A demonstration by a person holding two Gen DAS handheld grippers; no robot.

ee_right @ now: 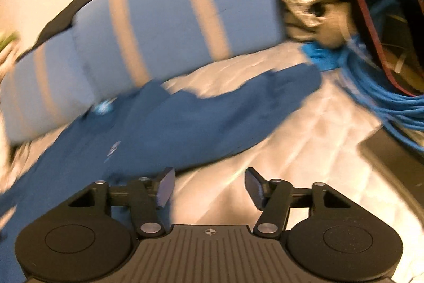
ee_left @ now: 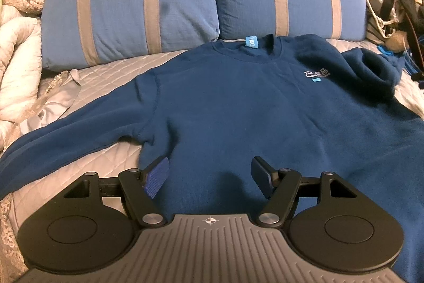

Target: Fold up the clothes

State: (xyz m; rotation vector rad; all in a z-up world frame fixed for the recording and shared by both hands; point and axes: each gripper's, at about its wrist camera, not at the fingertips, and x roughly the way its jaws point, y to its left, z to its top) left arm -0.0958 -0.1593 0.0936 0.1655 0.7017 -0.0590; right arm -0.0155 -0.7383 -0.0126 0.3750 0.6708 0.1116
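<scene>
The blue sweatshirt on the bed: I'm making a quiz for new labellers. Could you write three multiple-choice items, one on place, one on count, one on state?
1. Where does the sweatshirt lie?
A. on the quilted bedspread, collar toward the pillows
B. hung on a chair
C. in a basket

2. How many striped blue pillows stand behind it?
A. one
B. two
C. four

3. How does the left tool stand?
A. shut on a sleeve
B. open, nothing between its pads
C. shut on the collar

Answers: 1 A, the left wrist view shows it spread flat there; 2 B, two sit side by side; 3 B, its pads stand apart above the fabric.
</scene>
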